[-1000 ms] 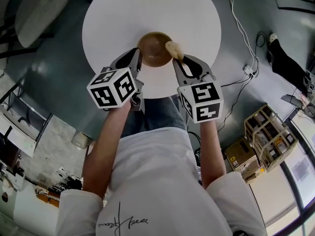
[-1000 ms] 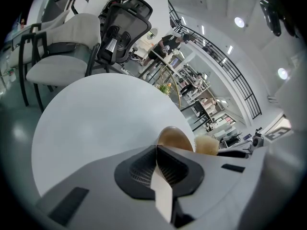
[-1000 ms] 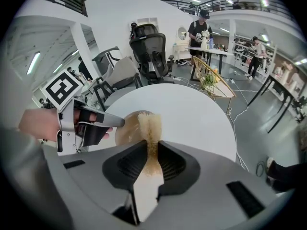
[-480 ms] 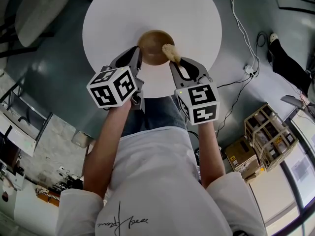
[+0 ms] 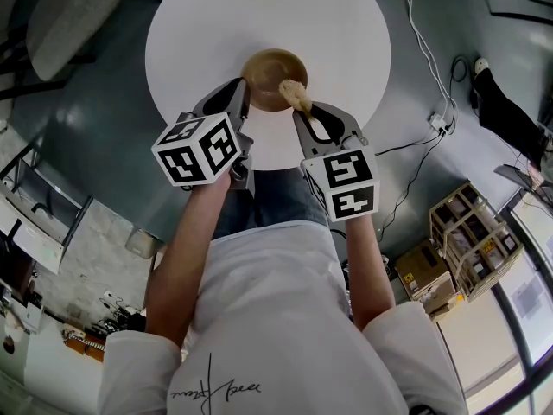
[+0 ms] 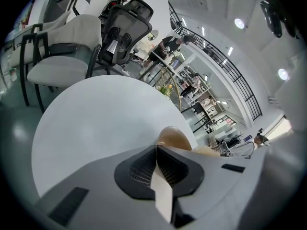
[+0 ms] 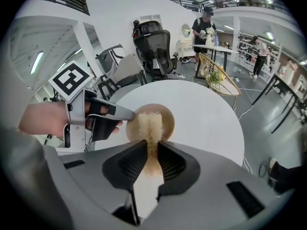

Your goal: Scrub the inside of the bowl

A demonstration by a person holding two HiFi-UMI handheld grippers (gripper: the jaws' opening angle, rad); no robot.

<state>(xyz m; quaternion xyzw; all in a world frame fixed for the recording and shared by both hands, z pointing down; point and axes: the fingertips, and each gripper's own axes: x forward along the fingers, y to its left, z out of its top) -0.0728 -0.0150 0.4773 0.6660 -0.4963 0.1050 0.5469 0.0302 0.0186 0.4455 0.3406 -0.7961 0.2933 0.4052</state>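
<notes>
Your white round table sits among office chairs. Left claw pinches the brown wooden bowl at its 9 o'clock rim; right claw clamps a beige scrubber.

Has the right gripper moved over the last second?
Yes. In the head view the right gripper, shut on the scrubber, has shifted left, carrying it from the right rim of the bowl in over its hollow.

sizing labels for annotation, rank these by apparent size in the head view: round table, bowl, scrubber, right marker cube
1. round table
2-3. right marker cube and bowl look alike; the cube sits nearer the camera, so unranked
4. scrubber
</notes>
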